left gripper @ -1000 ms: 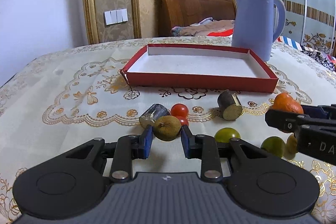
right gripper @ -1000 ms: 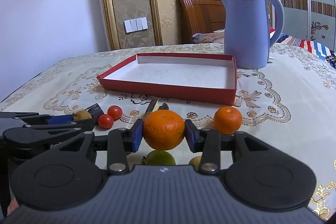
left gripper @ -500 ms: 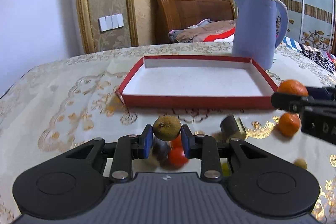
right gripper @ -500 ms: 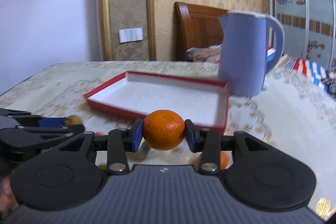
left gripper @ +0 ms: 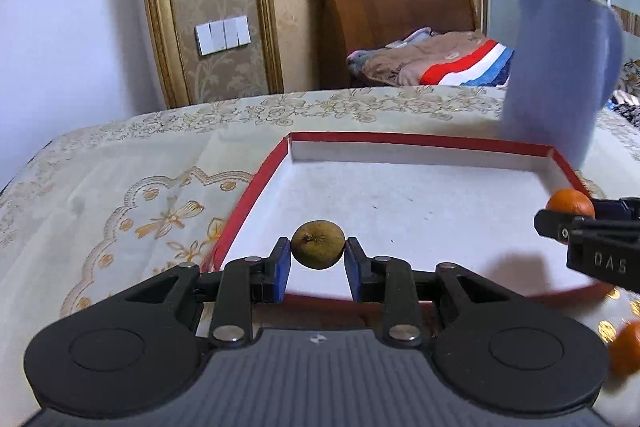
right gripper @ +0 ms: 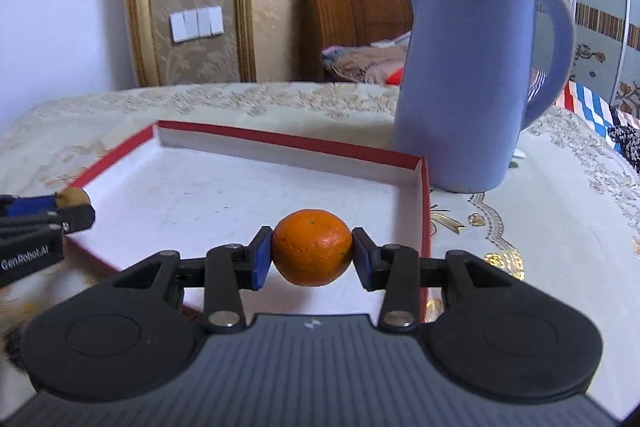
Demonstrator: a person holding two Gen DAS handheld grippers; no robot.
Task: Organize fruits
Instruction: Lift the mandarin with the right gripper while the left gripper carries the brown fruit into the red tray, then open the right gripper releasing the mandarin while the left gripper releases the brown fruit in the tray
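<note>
Two hand-held grippers hover over a shallow red cardboard tray with a white floor (left gripper: 420, 147), which lies on a table under a cream cloth with gold embroidery (left gripper: 120, 187).

The left gripper (left gripper: 318, 261) has its blue pads closed narrowly on a small brown fuzzy kiwi (left gripper: 318, 245), held above the tray's near left part. The right gripper (right gripper: 312, 259) has its pads pressed against both sides of a round orange mandarin (right gripper: 312, 247), held above the tray's near right part, just inside the right wall.

In the left wrist view the right gripper enters from the right edge, cut off, with only a sliver of its mandarin showing. Each gripper's body hides the tray's near wall and the table in front of it. A second orange fruit (left gripper: 626, 347) at the lower right edge is blurred and half cut off.

A tall lavender plastic jug with a handle (right gripper: 468, 75) stands just beyond the tray's far right corner; it is motion-blurred in the left view. The tray floor is bare, and the cloth to its left is open.
</note>
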